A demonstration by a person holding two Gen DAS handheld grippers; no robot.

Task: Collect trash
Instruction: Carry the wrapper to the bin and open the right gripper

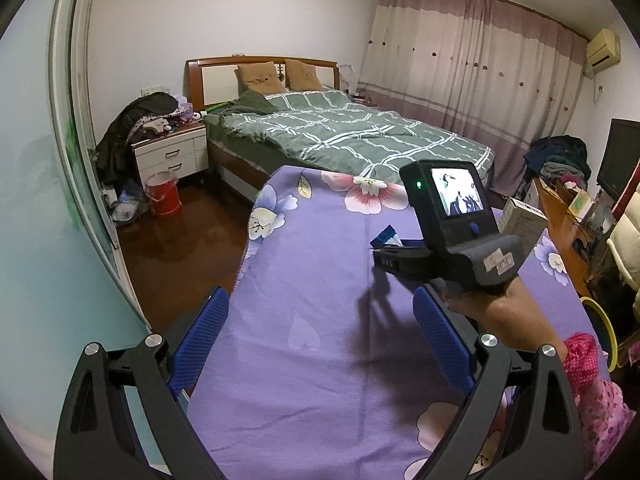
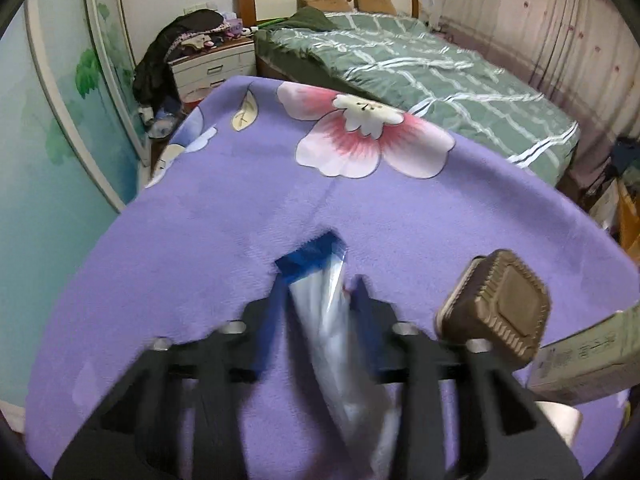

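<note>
A crumpled white and blue plastic wrapper (image 2: 316, 264) lies on the purple flowered tablecloth (image 2: 240, 208). My right gripper (image 2: 320, 292) points steeply down at it, its blue fingers (image 2: 276, 308) pressed against both sides of the wrapper. From the left wrist view, the right gripper (image 1: 386, 252) sits at mid-right of the table with the wrapper (image 1: 386, 236) poking out beyond its tip, and a hand (image 1: 500, 312) grips its handle. My left gripper (image 1: 320, 344) hovers open over the cloth nearer the table's front, with nothing between its pads.
A brown ridged plastic tray (image 2: 496, 312) and a cardboard box (image 2: 588, 356) lie right of the wrapper. Beyond the table stand a bed (image 1: 360, 136), a nightstand (image 1: 172, 152) piled with clothes and a red bucket (image 1: 162, 194). A cluttered desk (image 1: 560, 208) is on the right.
</note>
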